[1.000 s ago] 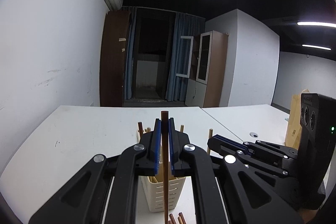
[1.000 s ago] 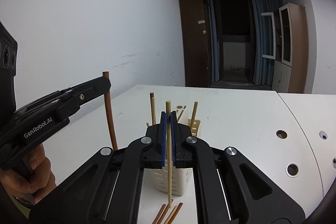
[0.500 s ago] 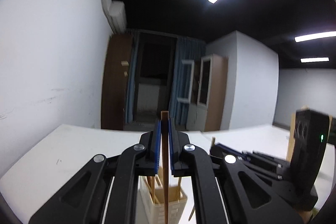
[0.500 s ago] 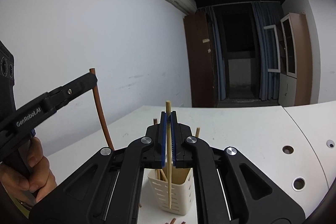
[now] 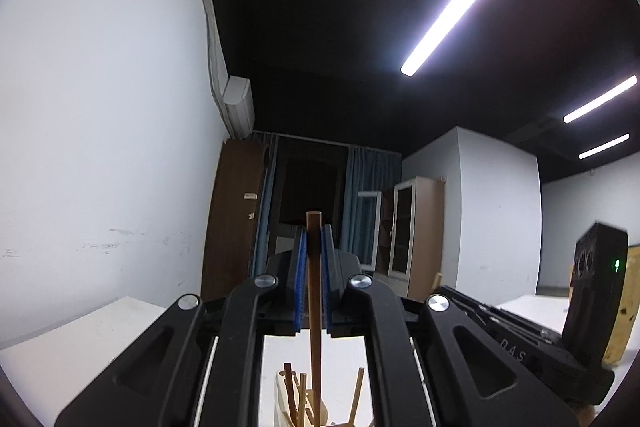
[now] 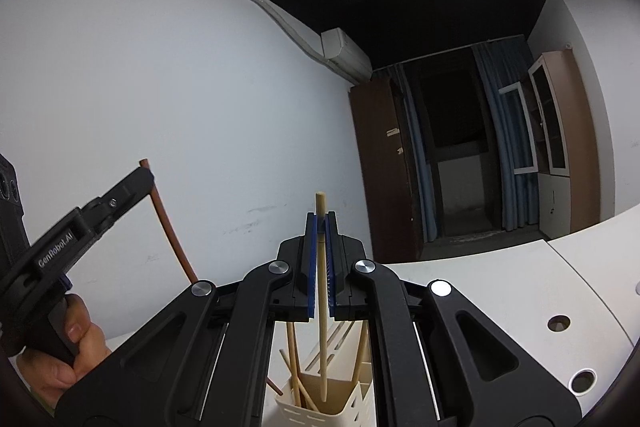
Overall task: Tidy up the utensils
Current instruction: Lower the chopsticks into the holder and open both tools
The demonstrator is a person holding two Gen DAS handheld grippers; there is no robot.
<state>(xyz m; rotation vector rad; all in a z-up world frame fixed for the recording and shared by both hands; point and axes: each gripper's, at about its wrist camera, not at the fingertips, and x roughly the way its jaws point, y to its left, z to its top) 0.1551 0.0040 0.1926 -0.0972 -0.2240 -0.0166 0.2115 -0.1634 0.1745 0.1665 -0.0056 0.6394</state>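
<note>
The utensil holder (image 6: pixel 324 403) stands on the table (image 6: pixel 492 291), and everything else is placed from it. Several chopsticks (image 6: pixel 294 367) stand inside it, leaning against its walls. Directly above its opening hangs the right gripper (image 6: pixel 320 263), a chopstick (image 6: pixel 321 291) upright between its pads — the lower tip dips inside the holder's rim. Left of the holder is the left gripper (image 6: pixel 146 173), with a second stick (image 6: pixel 168 223) slanting down toward the holder. Right of the holder, holes (image 6: pixel 559 323) sit in the table. Behind it — a wall, then a cabinet (image 6: pixel 380 171).
</note>
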